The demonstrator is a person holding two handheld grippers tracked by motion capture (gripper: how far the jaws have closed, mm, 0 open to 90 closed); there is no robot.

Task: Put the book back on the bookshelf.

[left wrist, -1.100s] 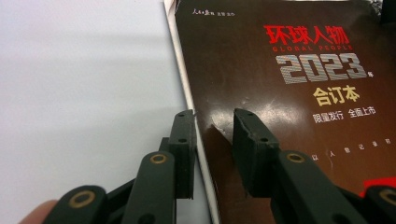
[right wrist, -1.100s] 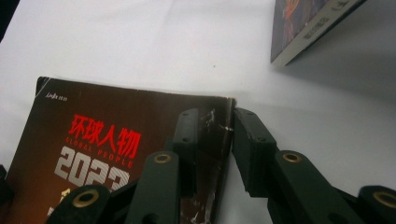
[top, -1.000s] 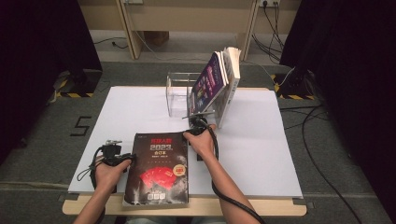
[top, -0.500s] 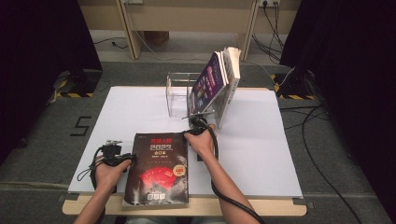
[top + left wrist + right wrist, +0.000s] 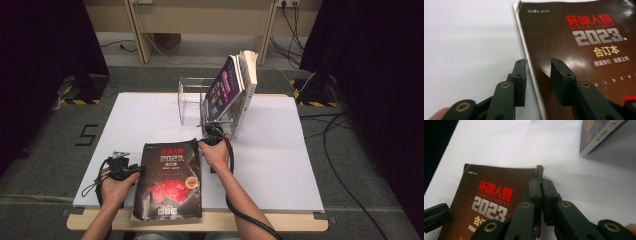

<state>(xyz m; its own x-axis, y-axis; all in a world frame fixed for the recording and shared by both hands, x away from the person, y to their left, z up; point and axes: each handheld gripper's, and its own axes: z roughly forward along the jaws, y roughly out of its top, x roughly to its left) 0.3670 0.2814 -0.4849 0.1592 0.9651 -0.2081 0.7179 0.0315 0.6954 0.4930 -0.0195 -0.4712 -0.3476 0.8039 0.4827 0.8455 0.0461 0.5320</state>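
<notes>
The right claw (image 5: 541,185) is clenched on the far right corner of the dark magazine (image 5: 170,180), its jaws having just closed with the cover's edge pinched between them. The left claw (image 5: 537,75) straddles the magazine's left edge, released; its jaws have just been opening, one over the cover and one over the white tabletop (image 5: 145,115). The magazine lies flat at the tabletop's near edge. Beyond the magazine's far right corner, books (image 5: 232,85) lean in a clear stand (image 5: 190,102).
</notes>
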